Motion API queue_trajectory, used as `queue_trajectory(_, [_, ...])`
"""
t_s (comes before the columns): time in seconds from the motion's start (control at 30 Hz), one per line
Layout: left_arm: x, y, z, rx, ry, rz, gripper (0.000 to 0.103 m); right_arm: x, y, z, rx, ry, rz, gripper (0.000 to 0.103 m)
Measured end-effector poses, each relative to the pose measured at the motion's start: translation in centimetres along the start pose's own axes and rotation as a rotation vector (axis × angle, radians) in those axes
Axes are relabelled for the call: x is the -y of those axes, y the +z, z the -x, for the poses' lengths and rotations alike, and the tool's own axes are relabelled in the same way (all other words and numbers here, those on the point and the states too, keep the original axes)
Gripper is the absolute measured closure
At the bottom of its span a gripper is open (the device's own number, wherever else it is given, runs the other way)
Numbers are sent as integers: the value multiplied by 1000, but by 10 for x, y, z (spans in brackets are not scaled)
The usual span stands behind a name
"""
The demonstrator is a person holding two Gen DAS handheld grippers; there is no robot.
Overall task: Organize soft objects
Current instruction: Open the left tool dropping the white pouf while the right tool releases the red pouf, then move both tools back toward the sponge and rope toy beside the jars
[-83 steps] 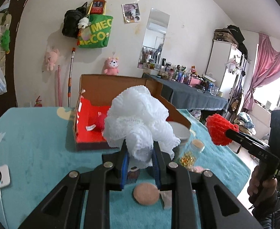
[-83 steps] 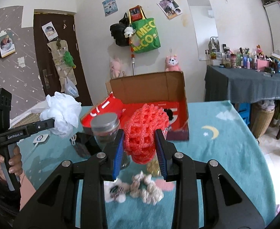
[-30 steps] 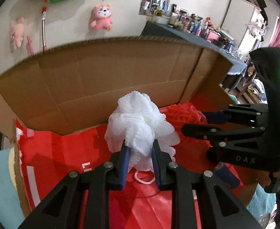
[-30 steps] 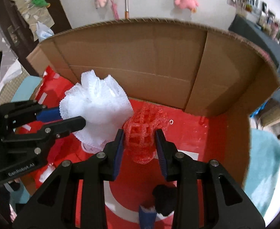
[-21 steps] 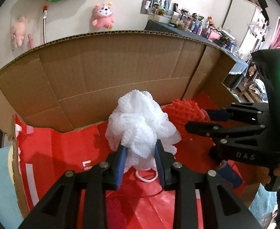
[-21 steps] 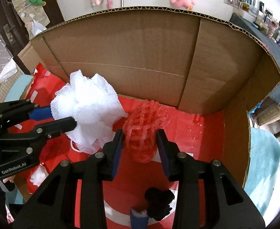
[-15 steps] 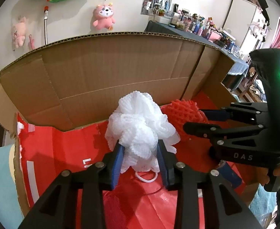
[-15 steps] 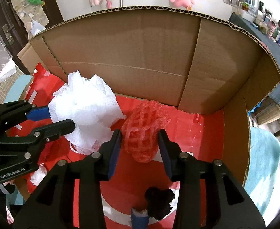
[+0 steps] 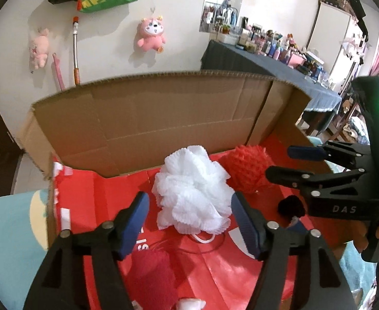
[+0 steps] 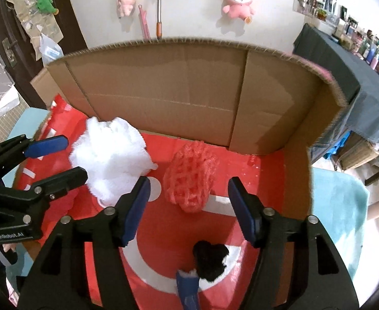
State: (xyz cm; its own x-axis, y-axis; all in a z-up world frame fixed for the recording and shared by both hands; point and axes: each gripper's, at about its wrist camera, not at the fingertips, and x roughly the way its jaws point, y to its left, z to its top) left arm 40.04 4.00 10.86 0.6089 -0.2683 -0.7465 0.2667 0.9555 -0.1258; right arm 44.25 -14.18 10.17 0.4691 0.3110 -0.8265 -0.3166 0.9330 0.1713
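A white mesh bath pouf (image 9: 192, 191) lies on the red floor of an open cardboard box (image 9: 148, 118). My left gripper (image 9: 189, 218) is open, its fingers on either side of the pouf and apart from it. A red foam net (image 10: 190, 177) lies next to the pouf, also in the box (image 10: 189, 90). My right gripper (image 10: 186, 206) is open just in front of the net. The pouf (image 10: 112, 159) and the left gripper (image 10: 56, 157) show at left in the right wrist view; the net (image 9: 248, 169) and the right gripper (image 9: 282, 162) show at right in the left wrist view.
A black fluffy item (image 10: 211, 255) with a blue piece (image 10: 188, 288) lies at the box front. A dark red soft item (image 9: 150, 271) lies near the left gripper. The tall back flap and right wall (image 10: 297, 170) close in the box. A teal cloth (image 9: 11, 232) covers the table.
Both grippers have opened and let go: the white pouf and the red net now lie on the box floor. Both grippers have pulled back slightly.
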Motion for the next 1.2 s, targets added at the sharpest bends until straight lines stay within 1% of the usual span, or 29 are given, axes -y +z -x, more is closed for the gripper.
queue_trajectory(0.1, [3,-3,21,39,1,17,25,-1,-5,20,28,3,-5,36])
queue_trajectory(0.2, [11,-7,49,86,15,26,14,-2,-13,46,69,1,-3,32])
queue_trajectory(0.27, [18,-12,65,113,18,24,5,-2,-20,69,106,-11,6,29])
queue_trajectory(0.37, [34,-22,98,179,38,2,1,-9,-34,103,166,-20,26,22])
queue_trajectory(0.5, [53,-38,132,238,48,-29,0,-18,-57,147,245,-35,47,16])
queue_trajectory(0.63, [65,-58,164,298,51,-31,0,-29,-86,188,325,-59,76,15])
queue_trajectory(0.73, [75,-77,190,362,65,-39,0,-36,-111,217,389,-59,82,15])
queue_trajectory(0.77, [78,-82,196,377,69,-39,0,-38,-120,227,411,-56,83,12])
queue_trajectory(0.8, [81,-90,204,396,74,-38,0,-40,-128,235,425,-53,83,6])
queue_trajectory(0.83, [83,-97,211,411,74,-39,0,-44,-139,244,439,-59,84,5])
queue_trajectory(0.97, [92,-130,235,460,73,-45,0,-56,-176,267,492,-78,94,5])
queue_trajectory(1.07, [100,-152,247,484,74,-44,0,-60,-206,279,530,-90,78,5])
queue_trajectory(1.2, [110,-182,258,501,48,-38,0,-64,-243,287,557,-84,60,5])
